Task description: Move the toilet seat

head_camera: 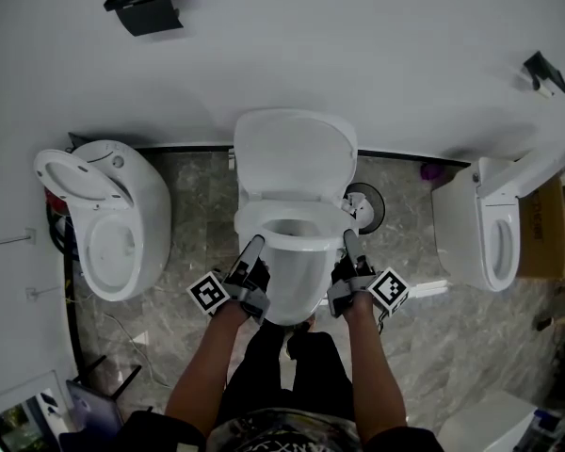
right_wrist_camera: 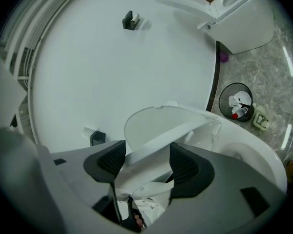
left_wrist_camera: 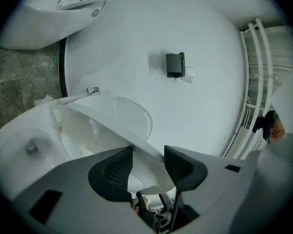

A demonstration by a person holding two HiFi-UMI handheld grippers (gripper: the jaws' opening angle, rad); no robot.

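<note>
White plastic toilet seat (head_camera: 337, 217) hangs part-raised over the middle bowl (head_camera: 294, 290), hinged toward the wall (head_camera: 358, 45). The left gripper (head_camera: 255, 243) and right gripper (head_camera: 348, 238) each clamp 1 side rim, equally near.

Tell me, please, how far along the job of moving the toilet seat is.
Done: the lid stands up against the wall, and the left claw and right claw are each closed on one side of the toilet seat. In hand: the seat is tilted, lifted off the bowl. Left: probably swinging it to its resting position, then letting go.
</note>
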